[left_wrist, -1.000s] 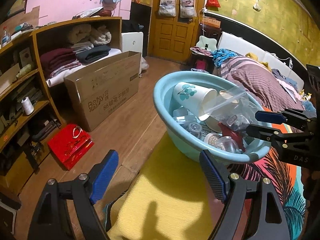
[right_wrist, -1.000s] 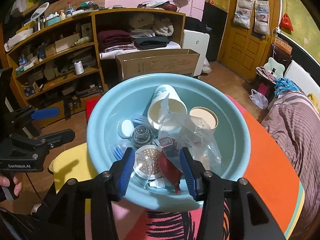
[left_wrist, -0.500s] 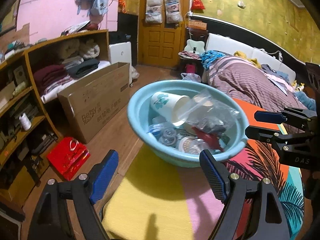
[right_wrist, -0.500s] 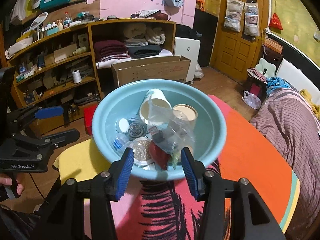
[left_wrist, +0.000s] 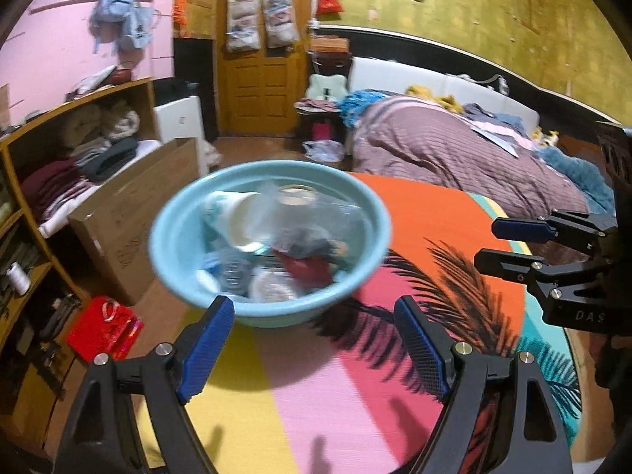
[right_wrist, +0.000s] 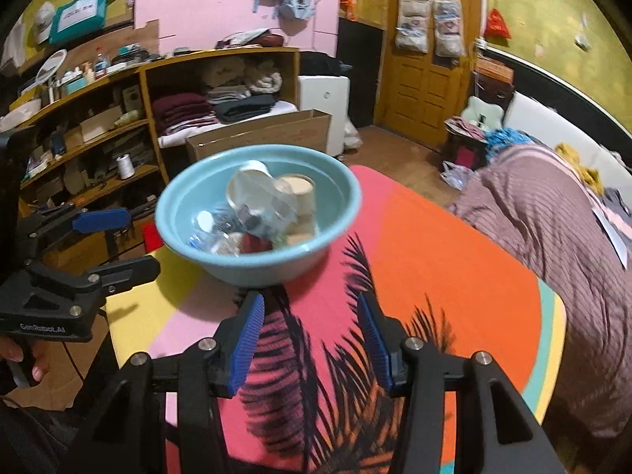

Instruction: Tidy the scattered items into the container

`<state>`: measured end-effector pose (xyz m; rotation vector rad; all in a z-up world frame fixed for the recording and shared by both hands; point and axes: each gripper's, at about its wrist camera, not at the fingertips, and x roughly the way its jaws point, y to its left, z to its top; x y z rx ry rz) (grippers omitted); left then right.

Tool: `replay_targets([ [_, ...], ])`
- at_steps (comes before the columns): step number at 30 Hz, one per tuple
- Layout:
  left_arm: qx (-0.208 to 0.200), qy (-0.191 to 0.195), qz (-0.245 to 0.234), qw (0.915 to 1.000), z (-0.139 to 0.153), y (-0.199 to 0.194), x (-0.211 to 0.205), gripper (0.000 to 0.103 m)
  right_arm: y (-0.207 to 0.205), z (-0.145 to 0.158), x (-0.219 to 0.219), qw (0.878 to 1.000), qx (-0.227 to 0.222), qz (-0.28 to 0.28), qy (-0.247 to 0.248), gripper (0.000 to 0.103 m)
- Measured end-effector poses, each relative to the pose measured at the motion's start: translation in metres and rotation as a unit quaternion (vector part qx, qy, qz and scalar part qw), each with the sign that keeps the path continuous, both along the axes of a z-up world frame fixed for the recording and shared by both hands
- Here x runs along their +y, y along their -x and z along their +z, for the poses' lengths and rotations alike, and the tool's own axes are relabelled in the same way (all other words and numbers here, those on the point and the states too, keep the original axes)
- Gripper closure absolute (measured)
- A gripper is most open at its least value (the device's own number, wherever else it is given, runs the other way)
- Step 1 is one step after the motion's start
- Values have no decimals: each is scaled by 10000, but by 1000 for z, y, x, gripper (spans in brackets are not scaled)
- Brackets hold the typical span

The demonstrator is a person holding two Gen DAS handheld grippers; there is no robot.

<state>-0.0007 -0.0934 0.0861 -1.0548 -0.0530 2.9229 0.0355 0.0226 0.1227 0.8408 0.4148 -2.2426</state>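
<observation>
A light blue basin [left_wrist: 173,252] [right_wrist: 339,197] stands on the colourful palm-print table. It holds paper cups [right_wrist: 298,189], a clear plastic bag [left_wrist: 300,217], a red item [left_wrist: 304,268] and small lids. My left gripper [left_wrist: 314,328] hovers open just in front of the basin with nothing between its fingers. My right gripper [right_wrist: 310,330] is open too, nearer than the basin and over the pink part of the table. Each gripper shows at the edge of the other's view.
The table [right_wrist: 454,268] has orange, pink and yellow bands. A cardboard box [left_wrist: 130,213] and a red bag [left_wrist: 102,328] sit on the floor to the left, by wooden shelves [right_wrist: 118,138]. A bed with a striped cover [left_wrist: 454,158] lies to the right.
Both grippers have pulled back and up from the basin, so it looks smaller and farther. The right gripper's jaws have left the basin's contents. The basin's load looks unchanged.
</observation>
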Motion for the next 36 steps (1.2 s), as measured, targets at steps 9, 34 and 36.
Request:
replay_targets([
  [9, -219, -28, -851, 9961, -11, 19, 58, 16, -10, -11, 71, 9965, -151, -815, 69, 50],
  [34, -760, 477, -727, 9933, -104, 94, 117, 16, 18, -114, 135, 9332, -737, -3503, 308, 50],
  [36, -767, 499, -702, 9933, -108, 97, 119, 16, 19, -119, 134, 9320, -752, -3533, 294, 50],
])
